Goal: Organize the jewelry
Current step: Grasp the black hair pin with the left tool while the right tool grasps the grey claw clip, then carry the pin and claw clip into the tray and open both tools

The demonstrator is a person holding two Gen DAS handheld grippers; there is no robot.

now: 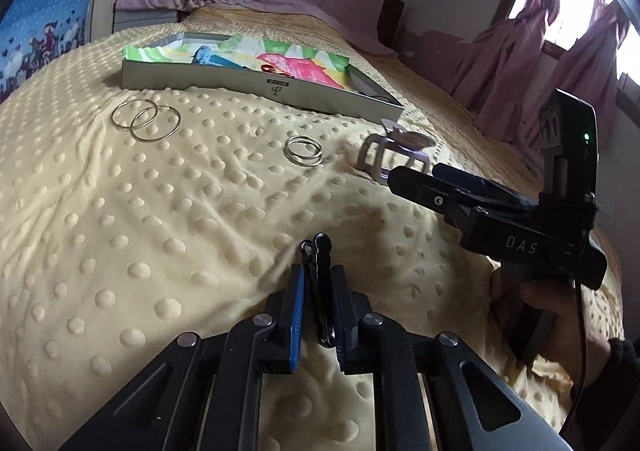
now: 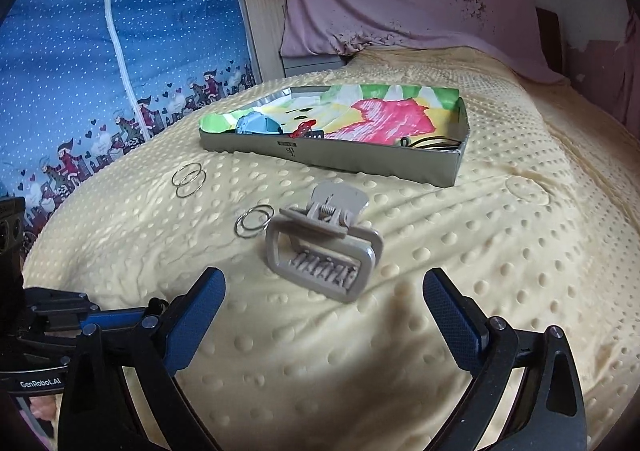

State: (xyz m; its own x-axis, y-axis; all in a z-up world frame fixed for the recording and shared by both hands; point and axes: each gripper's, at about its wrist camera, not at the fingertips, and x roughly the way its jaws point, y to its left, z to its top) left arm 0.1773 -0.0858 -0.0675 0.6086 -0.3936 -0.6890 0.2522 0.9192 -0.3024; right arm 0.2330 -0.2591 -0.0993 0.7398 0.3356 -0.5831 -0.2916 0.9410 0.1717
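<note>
Left gripper (image 1: 318, 283) clamped on black clip (image 1: 318, 251). Right gripper (image 2: 324, 303) wide open, holding nothing, beige claw clip (image 2: 324, 247) just ahead between fingers. Small rings (image 2: 253, 221) ahead-left, touching clip; big hoops (image 2: 189, 179) farther left; box (image 2: 332, 155) beyond.

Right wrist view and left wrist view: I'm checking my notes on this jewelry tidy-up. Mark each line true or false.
1. The left gripper is shut on a black hair clip. True.
2. The right gripper has already clamped the beige claw clip. False: its jaws are wide open, and the clip lies on the blanket just ahead of them.
3. Both pairs of rings, the gold hoops and the silver rings, lie in the box. False: they lie on the blanket.
4. The box has a colourful lining. True.
</note>
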